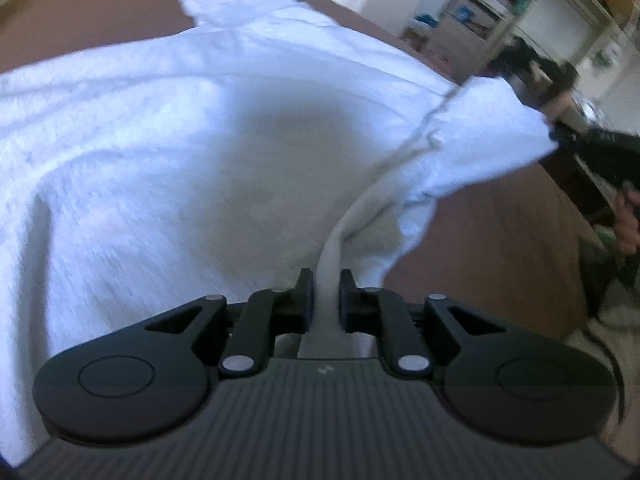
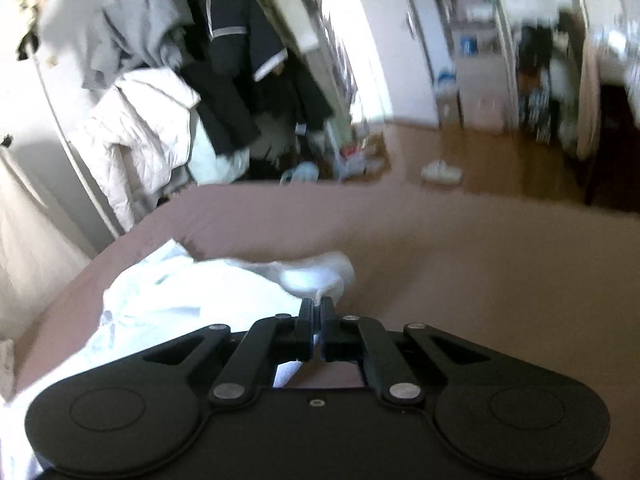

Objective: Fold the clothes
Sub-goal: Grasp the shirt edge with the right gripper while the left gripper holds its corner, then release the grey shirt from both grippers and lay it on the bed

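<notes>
Folding just begun: left gripper (image 1: 326, 280) pinches white shirt (image 1: 180, 140) edge, right gripper (image 2: 317, 308) nips its corner, most w/ no folds yet.

White garment (image 1: 168, 152): soft, matt, fleecy cloth, pinched between the fingers (image 1: 305, 292) of matt black plastic. Brown cover (image 2: 460, 264) beyond the fingers: smooth, matt cloth. Pivot pins (image 1: 239, 363): dull metal.
</notes>
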`<state>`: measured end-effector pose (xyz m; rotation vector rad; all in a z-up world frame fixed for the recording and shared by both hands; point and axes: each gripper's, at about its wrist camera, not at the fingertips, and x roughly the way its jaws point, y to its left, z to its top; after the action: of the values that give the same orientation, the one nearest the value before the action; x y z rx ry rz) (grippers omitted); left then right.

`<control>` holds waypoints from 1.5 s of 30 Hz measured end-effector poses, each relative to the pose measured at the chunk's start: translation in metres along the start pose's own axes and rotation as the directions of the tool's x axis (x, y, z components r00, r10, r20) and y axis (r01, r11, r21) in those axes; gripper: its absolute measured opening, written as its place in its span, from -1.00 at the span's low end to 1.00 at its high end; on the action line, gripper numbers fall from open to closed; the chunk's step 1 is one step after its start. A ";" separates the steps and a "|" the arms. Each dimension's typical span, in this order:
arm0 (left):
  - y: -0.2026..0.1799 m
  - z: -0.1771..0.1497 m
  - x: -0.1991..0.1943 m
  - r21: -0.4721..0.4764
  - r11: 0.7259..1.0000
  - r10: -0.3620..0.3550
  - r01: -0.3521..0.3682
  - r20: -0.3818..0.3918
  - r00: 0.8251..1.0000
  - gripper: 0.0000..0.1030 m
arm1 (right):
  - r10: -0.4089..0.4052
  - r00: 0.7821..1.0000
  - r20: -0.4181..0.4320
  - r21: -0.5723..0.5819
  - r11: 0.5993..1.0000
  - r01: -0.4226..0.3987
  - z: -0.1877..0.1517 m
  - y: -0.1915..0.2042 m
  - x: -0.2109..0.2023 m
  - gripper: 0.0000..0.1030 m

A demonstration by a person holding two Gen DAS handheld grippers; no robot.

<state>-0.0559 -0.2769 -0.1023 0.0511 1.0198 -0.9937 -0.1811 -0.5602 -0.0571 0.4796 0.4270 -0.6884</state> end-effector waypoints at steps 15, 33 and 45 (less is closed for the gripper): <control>-0.050 -0.061 -0.031 0.123 0.976 -0.153 0.178 -0.190 0.970 -0.58 | -0.488 0.834 0.259 -0.300 0.780 0.549 0.043 0.046 -0.128 -0.94; -0.054 -0.064 -0.009 0.030 0.929 -0.344 0.368 -0.296 0.891 -0.03 | 0.006 0.990 -0.143 0.031 1.000 -0.001 0.030 -0.036 0.009 -0.03; 0.000 0.046 -0.055 -0.044 0.967 -0.253 0.252 -0.023 0.967 0.32 | 0.012 0.947 -0.321 0.104 0.994 0.023 0.037 -0.046 0.132 0.10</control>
<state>-0.0328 -0.2611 -0.0363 -0.1015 1.0905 -1.2057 -0.1130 -0.6770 -0.1083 0.6969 0.7015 -0.6414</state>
